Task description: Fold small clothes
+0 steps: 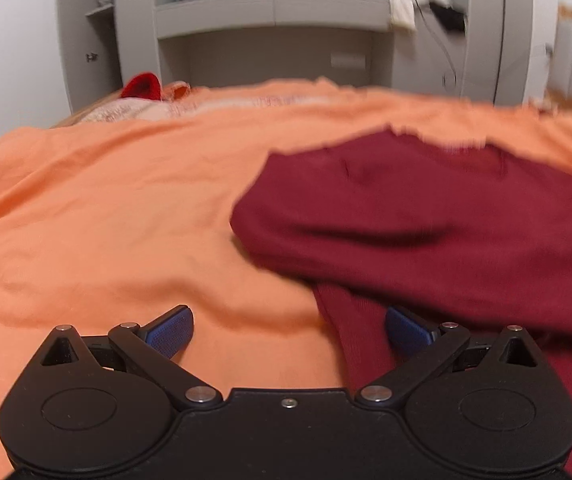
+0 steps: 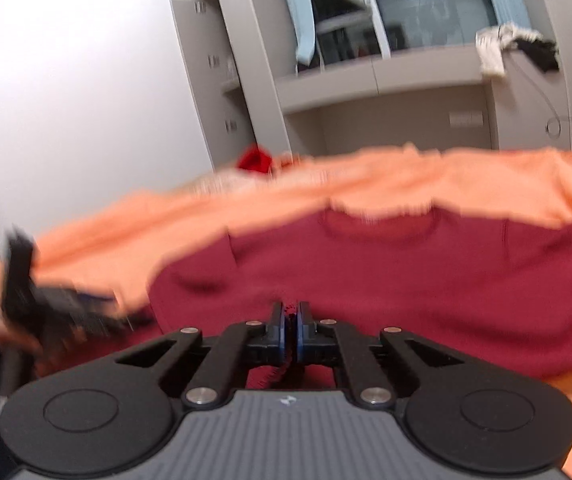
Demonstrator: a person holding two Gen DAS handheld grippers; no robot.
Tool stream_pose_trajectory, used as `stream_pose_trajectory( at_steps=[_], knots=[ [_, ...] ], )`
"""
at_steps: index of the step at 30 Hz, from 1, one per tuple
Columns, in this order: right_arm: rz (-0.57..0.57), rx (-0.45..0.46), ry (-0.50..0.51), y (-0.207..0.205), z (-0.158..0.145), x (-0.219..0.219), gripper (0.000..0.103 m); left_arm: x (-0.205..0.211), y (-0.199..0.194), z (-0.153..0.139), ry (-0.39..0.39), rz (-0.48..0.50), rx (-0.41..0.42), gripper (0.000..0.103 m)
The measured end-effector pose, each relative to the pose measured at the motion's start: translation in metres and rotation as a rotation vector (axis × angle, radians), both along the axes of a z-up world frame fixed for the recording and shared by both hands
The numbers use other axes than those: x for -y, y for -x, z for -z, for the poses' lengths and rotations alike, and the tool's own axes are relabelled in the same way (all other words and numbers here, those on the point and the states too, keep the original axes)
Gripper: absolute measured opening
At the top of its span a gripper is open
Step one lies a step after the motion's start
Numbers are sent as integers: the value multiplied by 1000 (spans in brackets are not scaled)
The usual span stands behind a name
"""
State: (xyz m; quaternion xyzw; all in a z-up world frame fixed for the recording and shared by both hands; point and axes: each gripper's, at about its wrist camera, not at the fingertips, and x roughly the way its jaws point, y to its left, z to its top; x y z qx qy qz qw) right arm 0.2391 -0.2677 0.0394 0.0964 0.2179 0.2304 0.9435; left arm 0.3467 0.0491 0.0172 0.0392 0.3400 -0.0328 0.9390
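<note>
The jumper (image 2: 385, 280), dark red, lies on the bed (image 1: 106, 220) over the orange cover, toward its near edge, neckline at the far side. The right tongs (image 2: 291, 330) are clenched on a pinch of its near hem; red threads show between the pads. That thin bite could slip out as the hem lifts, dropping the fold crooked. The left tongs (image 1: 289, 330) are released, with the sleeve (image 1: 359, 340) lying between the fingers but not pressed. If they close late or miss it, only one side rises, and the jumper would likely drag, twist or bunch the cover beneath.
</note>
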Motion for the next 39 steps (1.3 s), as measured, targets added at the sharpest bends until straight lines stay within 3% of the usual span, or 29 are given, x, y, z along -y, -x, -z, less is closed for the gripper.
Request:
stream_pose_trajectory(
  at_steps=[6,14,19,31,39],
  knots=[
    [14,74,-48,6,-21,9,6,1,-13,3,-15,-39,15,103],
    [41,61,-71,10,-23,21,6,-23,-52,-2,122,-258,81,102],
    [33,15,-67,6,-14,21,6,-39,-48,-9,196,-377,162,102],
    [33,-72,-8,-2,7,13,6,-42,-37,-14,274,-377,230,101],
    [27,-152,55,-8,23,7,9,-53,-45,-9,226,-516,133,101]
  ],
)
